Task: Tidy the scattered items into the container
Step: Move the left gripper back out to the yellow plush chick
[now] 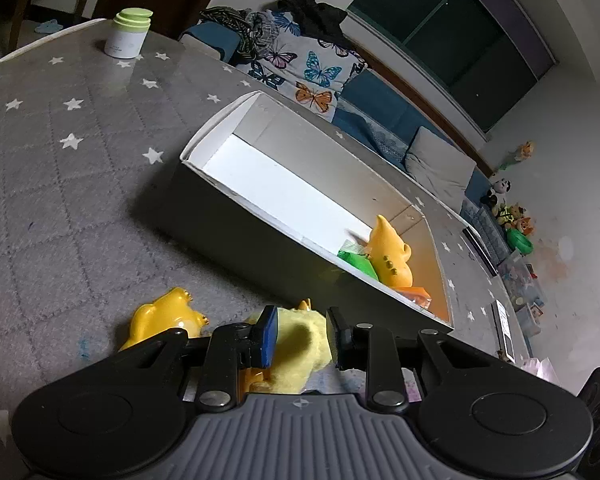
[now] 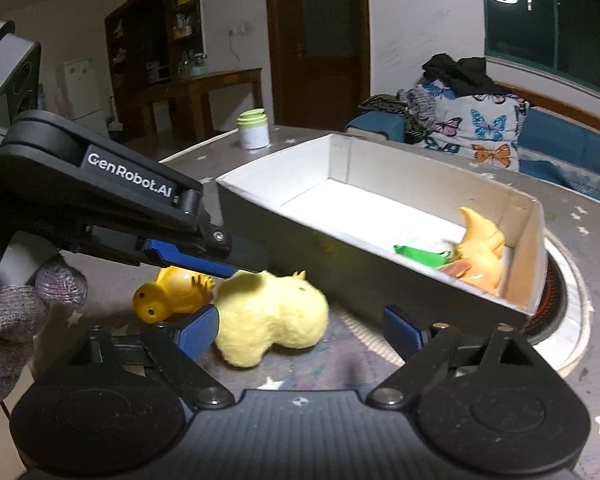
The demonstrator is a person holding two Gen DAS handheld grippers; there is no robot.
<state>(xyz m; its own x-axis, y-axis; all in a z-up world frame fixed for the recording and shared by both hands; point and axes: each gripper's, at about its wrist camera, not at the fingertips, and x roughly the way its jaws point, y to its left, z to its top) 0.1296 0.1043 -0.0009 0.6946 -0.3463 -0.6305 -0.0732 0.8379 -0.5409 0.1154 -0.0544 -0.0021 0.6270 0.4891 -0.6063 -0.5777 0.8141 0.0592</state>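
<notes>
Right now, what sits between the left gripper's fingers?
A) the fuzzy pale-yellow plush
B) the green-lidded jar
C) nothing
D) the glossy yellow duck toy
A: in the left wrist view the left gripper has its pads on either side of the fuzzy pale-yellow plush, while the glossy duck toy lies apart on the table.

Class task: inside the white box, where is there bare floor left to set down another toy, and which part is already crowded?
The white box has bare floor across its middle and toward the end nearest the green-lidded jar. The opposite end is crowded: an orange toy and a green item sit there. Outside, the plush and yellow toy crowd the near wall.
</notes>
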